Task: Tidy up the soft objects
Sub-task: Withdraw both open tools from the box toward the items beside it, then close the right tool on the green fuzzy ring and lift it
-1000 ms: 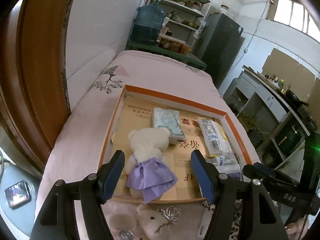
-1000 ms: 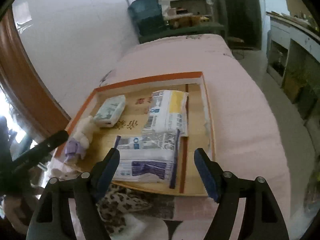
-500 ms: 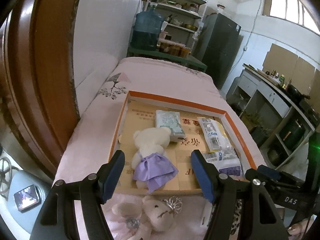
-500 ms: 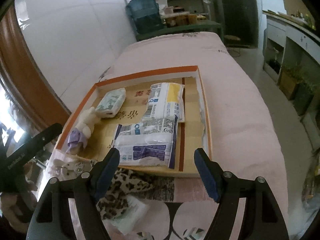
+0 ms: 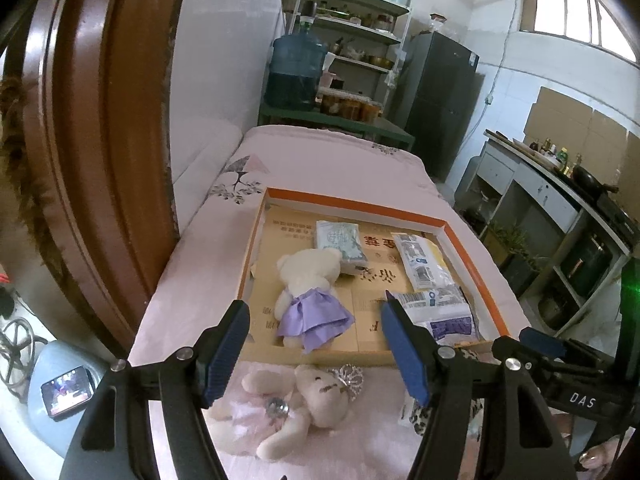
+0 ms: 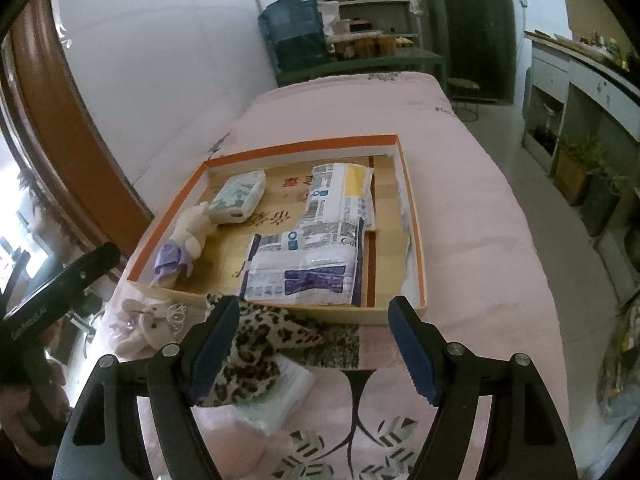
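Observation:
An orange-rimmed cardboard box (image 5: 352, 202) (image 6: 300, 147) lies on a pink bed. In it lie a white bear in a purple dress (image 5: 310, 284) (image 6: 188, 236), a green tissue pack (image 5: 340, 240) (image 6: 240, 196), a yellow-white pack (image 5: 422, 262) (image 6: 344, 192) and a blue-white pack (image 5: 444, 312) (image 6: 304, 268). In front of the box lie a pink-dressed bear with a tiara (image 5: 296, 404) (image 6: 148, 320), a leopard-print soft thing (image 6: 256, 344) and a white pack (image 6: 288, 388). My left gripper (image 5: 316, 354) is open and empty above the pink bear. My right gripper (image 6: 312, 350) is open and empty above the leopard thing.
A white wall and a brown wooden frame (image 5: 100, 140) run along the left of the bed. A water jug (image 5: 296, 68), shelves and a dark fridge (image 5: 440, 100) stand beyond the bed's far end. A counter (image 5: 560, 200) stands across the aisle on the right. A phone (image 5: 66, 390) lies on a blue stool.
Both grippers have drawn back toward me from the box, so the pink bear, the leopard thing and the white pack have come into view. Both stayed open.

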Available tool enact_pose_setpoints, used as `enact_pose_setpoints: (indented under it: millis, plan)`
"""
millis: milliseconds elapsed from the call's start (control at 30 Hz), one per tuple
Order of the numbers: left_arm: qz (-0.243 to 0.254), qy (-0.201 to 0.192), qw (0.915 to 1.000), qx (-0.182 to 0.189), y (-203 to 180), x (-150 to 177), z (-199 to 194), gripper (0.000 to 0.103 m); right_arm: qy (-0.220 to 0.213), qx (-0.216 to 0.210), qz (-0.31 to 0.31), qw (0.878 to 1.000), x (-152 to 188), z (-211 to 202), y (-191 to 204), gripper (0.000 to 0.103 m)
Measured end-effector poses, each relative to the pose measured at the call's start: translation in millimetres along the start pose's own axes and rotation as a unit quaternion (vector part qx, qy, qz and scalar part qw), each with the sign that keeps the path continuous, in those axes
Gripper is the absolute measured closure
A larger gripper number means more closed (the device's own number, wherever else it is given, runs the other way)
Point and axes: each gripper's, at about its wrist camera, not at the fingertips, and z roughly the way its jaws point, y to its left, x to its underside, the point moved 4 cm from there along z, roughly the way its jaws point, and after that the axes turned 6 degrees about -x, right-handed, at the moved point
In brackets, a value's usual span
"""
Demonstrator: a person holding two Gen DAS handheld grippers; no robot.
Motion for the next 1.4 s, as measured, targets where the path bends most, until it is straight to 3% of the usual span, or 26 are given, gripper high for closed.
enact_pose_setpoints:
  millis: [600, 1133, 1400]
  plan:
    - [-0.001, -0.015, 0.9999, 0.006, 4, 17, -39, 0.035, -0.007, -0.003, -0.021, 1.0, 25, -38, 25, 0.025]
    - [-0.004, -0.003, 0.9994, 0.034, 6, 49, -59, 0.035, 0.003, -0.025, -0.056, 0.998, 79, -73, 62, 0.025]
    - [-0.001, 0.002, 0.999, 0.045, 4, 67, -68, 0.035, 0.019, -0.033, -0.051, 0.998, 105, -71, 69, 0.025]
